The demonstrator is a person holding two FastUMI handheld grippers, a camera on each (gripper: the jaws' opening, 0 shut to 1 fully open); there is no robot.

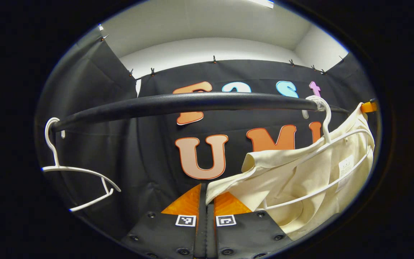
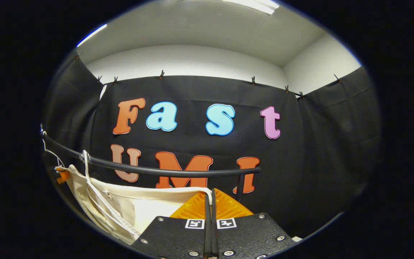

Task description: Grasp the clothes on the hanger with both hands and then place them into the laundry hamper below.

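We've got the cream shirt [image 1: 300, 172] pinched at both ends, and the job now is to work it off its white hanger [image 1: 327, 144] without dragging the hanger along the black rail [image 1: 192, 102]. In the left gripper view our left gripper [image 1: 206, 196] has its fingers drawn together on a fold of the shirt's edge, the cloth running up and to the right from the tips. In the right gripper view our right gripper [image 2: 210, 199] is likewise closed, with the shirt's top hem caught between the fingers just under the rail. To do this well, we'd say, both hands should lift a touch and pull toward us together, so the fabric slides off the hanger's arms evenly and doesn't snag. The shirt looks light and soft, pale cream, with a small label inside near the collar, and it hangs slack and bunched on the hanger. A second hanger [image 1: 74, 169], bare, hangs at the rail's far left. The hamper below is out of sight for now.
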